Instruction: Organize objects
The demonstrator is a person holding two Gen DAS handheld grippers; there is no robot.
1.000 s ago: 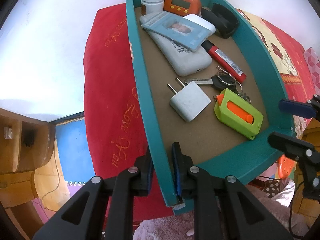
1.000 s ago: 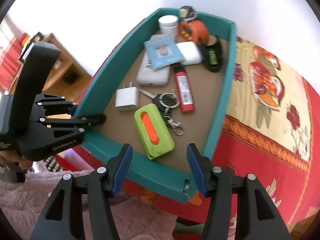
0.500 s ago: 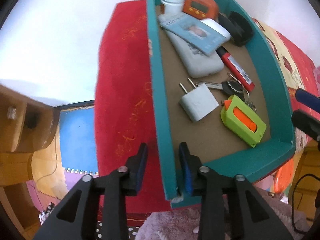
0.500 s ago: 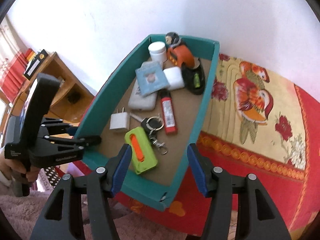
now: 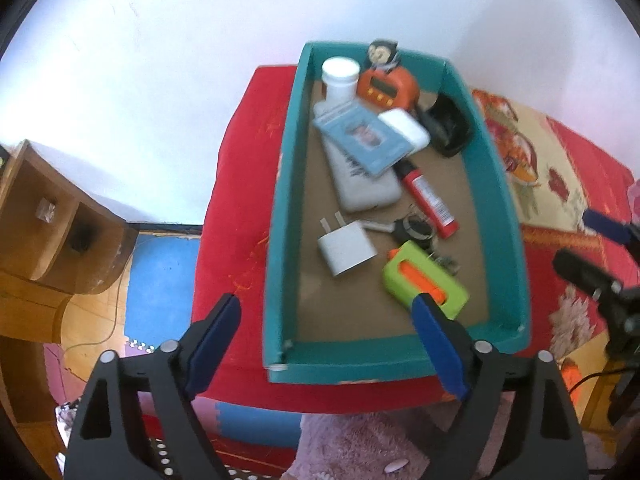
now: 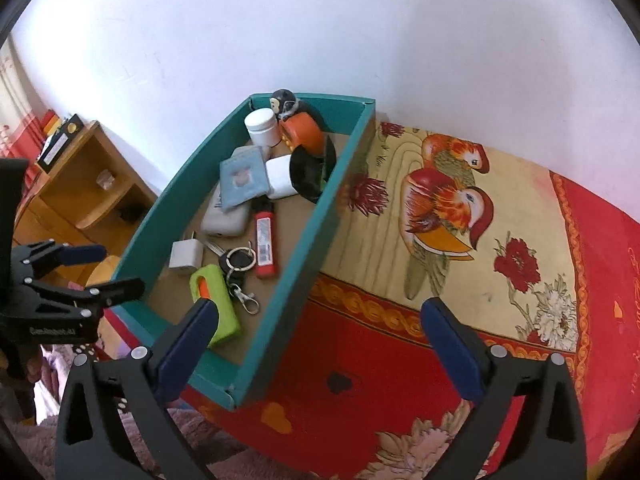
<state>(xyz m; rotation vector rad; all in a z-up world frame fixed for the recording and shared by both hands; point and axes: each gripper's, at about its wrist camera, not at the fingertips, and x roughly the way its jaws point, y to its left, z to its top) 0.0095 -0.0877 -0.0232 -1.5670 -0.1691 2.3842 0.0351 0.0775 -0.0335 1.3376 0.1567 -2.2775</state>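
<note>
My left gripper [image 5: 326, 338] hangs above the near left corner of the tray [image 5: 282, 216], its jaws opening wide; that corner shows in the gap between them, but the pads touch nothing. My right gripper [image 6: 320, 338] is over the red cloth [image 6: 360, 356] just right of the tray's right wall, jaws also opening, with only cloth and the tray's near right corner below them.

The tray is teal with a brown floor and sits on the cloth near its left edge, its far end against the white wall. In its far left corner stands a white jar [image 5: 340, 80], and next to that an orange timer [image 5: 386, 86] with a small figure [image 5: 382, 54] on top. A black tape dispenser [image 5: 448, 130] lies along the right wall. A blue card [image 5: 362, 138] rests on a grey power bank [image 5: 362, 184], with a white case [image 5: 404, 130] touching the card's right side. A red lighter [image 5: 426, 198] lies in the middle, keys [image 5: 412, 230] just below it. A white charger [image 5: 346, 248] sits left of the keys, and a green cutter [image 5: 424, 284] with an orange slider lies near the tray's near right corner.

A wooden shelf [image 6: 86, 188] stands off the cloth's left edge.
</note>
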